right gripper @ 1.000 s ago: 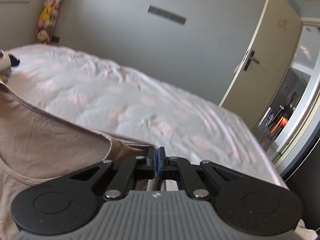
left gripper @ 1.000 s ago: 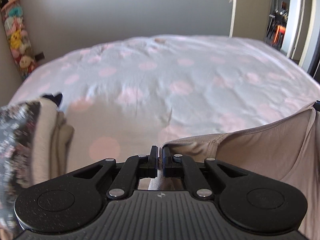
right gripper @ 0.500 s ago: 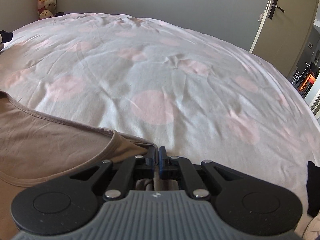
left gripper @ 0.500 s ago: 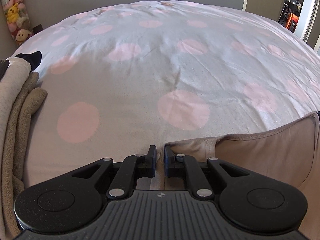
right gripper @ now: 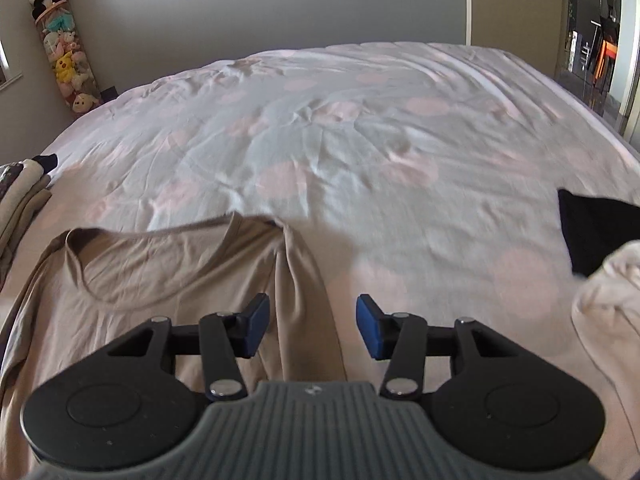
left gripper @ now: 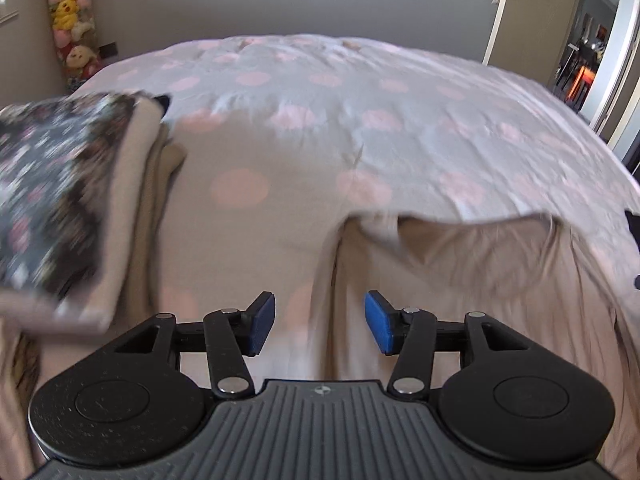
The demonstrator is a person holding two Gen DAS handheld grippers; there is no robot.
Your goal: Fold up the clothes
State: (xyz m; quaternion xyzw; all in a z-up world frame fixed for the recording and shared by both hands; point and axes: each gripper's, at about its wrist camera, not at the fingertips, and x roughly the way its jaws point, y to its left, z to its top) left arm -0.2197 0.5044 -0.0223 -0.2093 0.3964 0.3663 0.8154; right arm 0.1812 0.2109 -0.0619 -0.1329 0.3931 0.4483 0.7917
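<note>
A beige top [left gripper: 460,272] lies spread on the polka-dot bed [left gripper: 360,120], neckline toward the far side. My left gripper [left gripper: 320,326] hovers over its left shoulder edge, jaws opening, blue pads apart and pressing on nothing. In the right wrist view the same beige top [right gripper: 168,276] lies flat with its scooped neckline showing. My right gripper [right gripper: 313,328] is above the top's right shoulder strip, jaws opening; the cloth lies below the gap, not pinched.
A stack of folded clothes [left gripper: 60,208] with a dark floral piece on top sits at the left of the bed. A black garment [right gripper: 592,236] and a cream one [right gripper: 608,304] lie at the right. An open door [left gripper: 532,12] stands far right.
Both grippers were shut on the beige top's shoulders a second ago; both have since let go and spread their jaws. The top now lies loose on the bed, and both hands have drawn back.
</note>
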